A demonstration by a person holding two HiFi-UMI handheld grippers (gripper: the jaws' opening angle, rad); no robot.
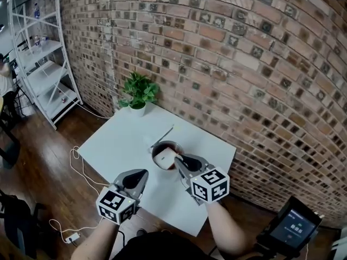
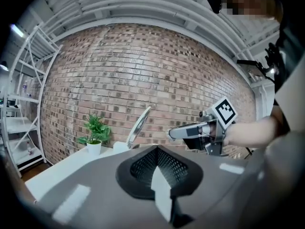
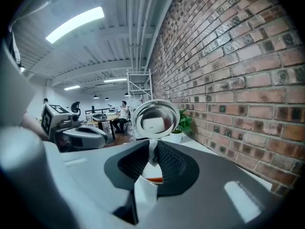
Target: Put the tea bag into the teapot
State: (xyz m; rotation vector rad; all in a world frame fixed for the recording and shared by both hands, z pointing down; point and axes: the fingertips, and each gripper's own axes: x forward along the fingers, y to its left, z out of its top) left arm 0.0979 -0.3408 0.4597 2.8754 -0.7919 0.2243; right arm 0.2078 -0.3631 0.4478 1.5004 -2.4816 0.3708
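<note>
A dark round teapot (image 1: 156, 148) stands on the white table (image 1: 119, 140), its hinged metal lid (image 1: 164, 134) tipped up and open. In the right gripper view the lid (image 3: 155, 119) shines straight ahead. My right gripper (image 1: 178, 160) is shut on the white tea bag (image 1: 165, 157), which hangs over the pot's mouth; between the jaws the tea bag (image 3: 151, 150) shows as a thin white strip. My left gripper (image 1: 142, 173) hovers shut and empty near the table's front, left of the pot. From the left gripper (image 2: 159, 163), the lid (image 2: 138, 125) and right gripper (image 2: 172, 133) are ahead.
A small potted plant (image 1: 138, 93) sits at the table's far corner against the brick wall (image 1: 244, 64). A white metal shelf (image 1: 38, 53) stands at the left. Cables (image 1: 78, 167) lie on the wooden floor. A screen device (image 1: 295, 226) is at lower right.
</note>
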